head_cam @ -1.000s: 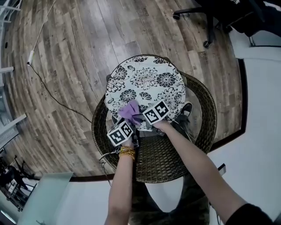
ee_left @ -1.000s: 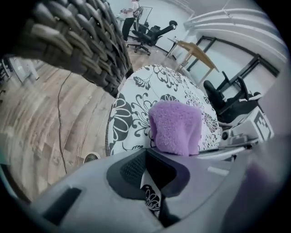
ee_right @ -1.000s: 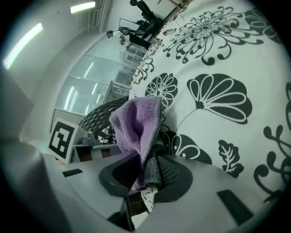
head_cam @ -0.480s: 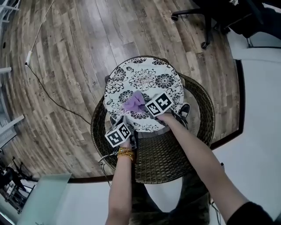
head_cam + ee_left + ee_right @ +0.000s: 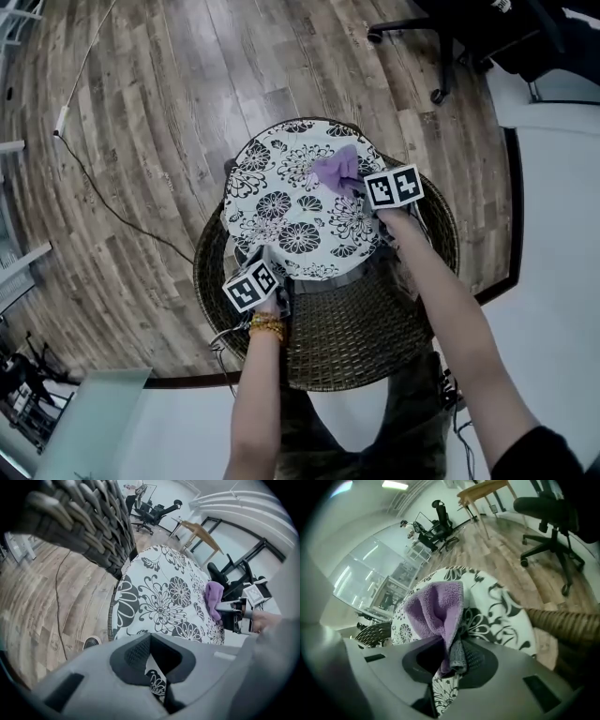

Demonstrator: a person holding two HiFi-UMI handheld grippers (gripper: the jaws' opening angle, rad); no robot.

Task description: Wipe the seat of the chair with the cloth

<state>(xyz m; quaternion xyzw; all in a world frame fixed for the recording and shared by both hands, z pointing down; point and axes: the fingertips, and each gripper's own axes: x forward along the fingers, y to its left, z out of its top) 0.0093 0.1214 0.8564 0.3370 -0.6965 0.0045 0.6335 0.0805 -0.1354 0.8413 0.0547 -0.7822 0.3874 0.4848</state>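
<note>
A round seat cushion (image 5: 281,202) with a black-and-white flower print lies on a dark wicker chair (image 5: 347,337). My right gripper (image 5: 359,186) is shut on a purple cloth (image 5: 335,169), which rests on the cushion's far right part. In the right gripper view the cloth (image 5: 436,606) bunches up out of the right gripper (image 5: 455,645), over the cushion (image 5: 506,616). My left gripper (image 5: 265,269) sits at the cushion's near edge, its jaws closed on the fabric there. The left gripper view looks past the left gripper (image 5: 149,637) across the cushion (image 5: 159,602) to the cloth (image 5: 214,597).
Wood-plank floor surrounds the chair, with a thin cable (image 5: 103,197) lying on it at the left. A black office chair (image 5: 450,37) stands at the far right. The wicker backrest (image 5: 93,522) rises close at the left of the left gripper view.
My right gripper has slid the purple cloth from the cushion's near middle out to its far right part. The left gripper has stayed at the near edge.
</note>
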